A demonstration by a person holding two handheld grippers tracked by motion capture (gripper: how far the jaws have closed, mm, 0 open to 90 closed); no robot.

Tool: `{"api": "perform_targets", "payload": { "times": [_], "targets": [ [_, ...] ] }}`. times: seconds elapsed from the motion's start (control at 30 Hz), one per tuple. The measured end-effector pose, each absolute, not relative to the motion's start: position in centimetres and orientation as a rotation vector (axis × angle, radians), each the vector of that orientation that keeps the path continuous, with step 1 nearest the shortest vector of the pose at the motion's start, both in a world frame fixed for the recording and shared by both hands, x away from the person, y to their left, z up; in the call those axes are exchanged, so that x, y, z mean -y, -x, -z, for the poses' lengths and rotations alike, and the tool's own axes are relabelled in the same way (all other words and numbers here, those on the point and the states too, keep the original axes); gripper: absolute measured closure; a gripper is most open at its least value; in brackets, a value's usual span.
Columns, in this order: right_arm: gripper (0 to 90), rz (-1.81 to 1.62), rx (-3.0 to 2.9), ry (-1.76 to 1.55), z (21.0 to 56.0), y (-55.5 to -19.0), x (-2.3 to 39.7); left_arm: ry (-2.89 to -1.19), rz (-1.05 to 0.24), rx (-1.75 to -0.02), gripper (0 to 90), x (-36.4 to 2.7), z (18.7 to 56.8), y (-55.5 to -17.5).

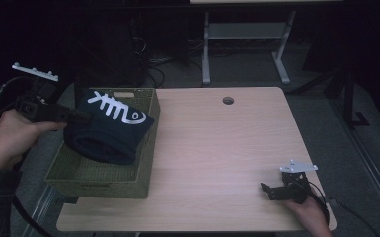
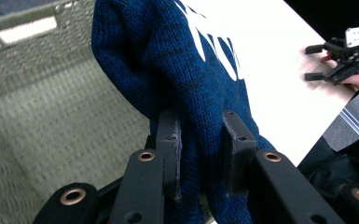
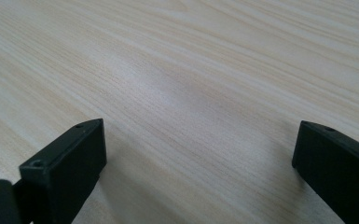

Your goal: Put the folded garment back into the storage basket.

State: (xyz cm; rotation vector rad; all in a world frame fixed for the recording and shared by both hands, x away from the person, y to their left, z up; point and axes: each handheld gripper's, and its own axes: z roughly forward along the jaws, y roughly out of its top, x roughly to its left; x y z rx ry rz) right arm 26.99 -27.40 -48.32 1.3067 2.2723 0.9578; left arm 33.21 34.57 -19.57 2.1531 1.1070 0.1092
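So the left gripper [image 1: 86, 117] is clamped on a folded navy knit sweater [image 1: 107, 131] with a white fishbone design, and the left gripper view shows both pads pinching a thick fold of the knit between them [image 2: 200, 154]. The sweater hangs over the woven olive basket [image 1: 145, 163], partly inside it; its right end lies at the basket's right wall, and I can't tell whether its underside touches the basket floor. The basket sits on the left end of the bench [image 1: 217, 148], with its left wall out past the bench's left edge and its near wall close to the front edge, so it's pretty tight on that side. Inside the basket there's bare floor toward the near wall, in front of the sweater. The far wall has a handle slot, and the sweater's top end sits just short of it. To the right of the basket the bench is wide open wood all the way across, with only a small round cable hole [image 1: 228, 100] near the back edge. The right gripper [image 1: 271, 192] rests way over at the front right corner of the bench, close to both the front and right edges, well apart from the basket. Its jaws stand wide apart with nothing but bare wood grain between them in the right gripper view [image 3: 196, 154]. Beyond the back edge is grey floor and a white table frame [image 1: 247, 44].
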Motion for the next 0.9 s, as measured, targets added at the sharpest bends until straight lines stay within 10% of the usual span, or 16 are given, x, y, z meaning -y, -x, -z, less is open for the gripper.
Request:
{"api": "perform_targets", "payload": {
  "times": [0.9],
  "targets": [
    [2.6,-0.957,-2.269,-1.309,48.3,-27.0,27.4,-2.092,-0.061,-1.269,72.5,-37.2,26.6,-33.6]
  ]
}}
